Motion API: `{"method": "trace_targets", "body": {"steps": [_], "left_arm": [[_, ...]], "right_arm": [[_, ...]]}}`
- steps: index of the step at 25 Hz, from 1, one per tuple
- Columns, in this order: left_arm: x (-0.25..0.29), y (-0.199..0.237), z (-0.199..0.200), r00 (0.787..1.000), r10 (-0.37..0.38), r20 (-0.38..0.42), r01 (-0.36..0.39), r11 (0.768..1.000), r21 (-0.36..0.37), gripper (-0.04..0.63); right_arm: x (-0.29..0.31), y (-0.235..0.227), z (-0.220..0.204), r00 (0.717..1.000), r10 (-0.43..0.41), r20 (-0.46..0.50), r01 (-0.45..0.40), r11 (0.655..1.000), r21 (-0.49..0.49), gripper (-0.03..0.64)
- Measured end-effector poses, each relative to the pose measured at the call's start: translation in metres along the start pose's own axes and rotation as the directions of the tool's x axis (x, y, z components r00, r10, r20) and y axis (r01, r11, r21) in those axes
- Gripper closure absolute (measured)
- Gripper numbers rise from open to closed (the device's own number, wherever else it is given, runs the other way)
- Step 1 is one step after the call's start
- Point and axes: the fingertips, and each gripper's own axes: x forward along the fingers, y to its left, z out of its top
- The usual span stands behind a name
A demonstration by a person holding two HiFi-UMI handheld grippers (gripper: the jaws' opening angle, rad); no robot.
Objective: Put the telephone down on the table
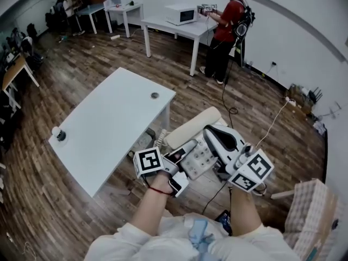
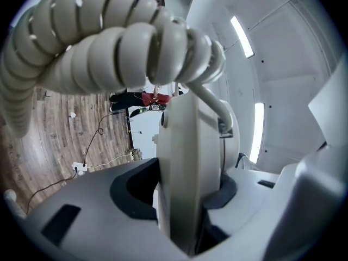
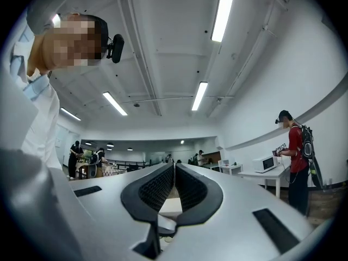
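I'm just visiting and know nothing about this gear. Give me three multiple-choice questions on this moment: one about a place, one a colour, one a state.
1. Where is the telephone relative to the white table? A lying on it; B held in the air beside it; C underneath it.
2. What colour is the top of the person at the microwave? A red; B green; C yellow.
3. The left hand-held gripper is: A wide open, empty; B clamped on the telephone; C shut on nothing.
Answers: B, it hangs over the floor; A, the top is plainly red; B, the telephone's body sits pinched between its jaws.
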Motion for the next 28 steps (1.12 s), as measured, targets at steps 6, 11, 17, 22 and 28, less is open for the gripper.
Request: {"method": "trace_targets", "body": {"steps": [6, 11, 17, 22, 28], "left_arm": [[-0.024, 0.003, 0.057, 1.000, 0.004, 0.030, -0.005, 1.000, 0.015, 0.425], [-0.039, 0.004, 0.100, 0.998, 0.005, 0.059, -0.006, 1.000, 0.018, 0.425], [-0.068, 0.013, 0.154, 0.993, 0.022, 0.117, -0.023, 1.000, 0.011, 0.425], [-0.096, 0.019, 0.196, 0.987, 0.042, 0.155, -0.046, 0.999, 0.024, 0.425], [-0.130, 0.020, 0.239, 0.977, 0.043, 0.209, -0.049, 0.999, 0.023, 0.425]], "right_arm": [[0.065, 0.001, -0.012, 0.999, 0.042, -0.002, -0.042, 0.999, 0.015, 0.583], [0.114, 0.000, -0.022, 0.997, 0.080, -0.008, -0.080, 0.996, 0.028, 0.583], [0.169, 0.004, -0.036, 0.993, 0.120, -0.013, -0.119, 0.992, 0.041, 0.583], [0.213, 0.013, -0.045, 0.988, 0.156, -0.018, -0.155, 0.987, 0.052, 0.583], [0.264, 0.032, -0.056, 0.978, 0.209, -0.018, -0.207, 0.976, 0.071, 0.583]]}}
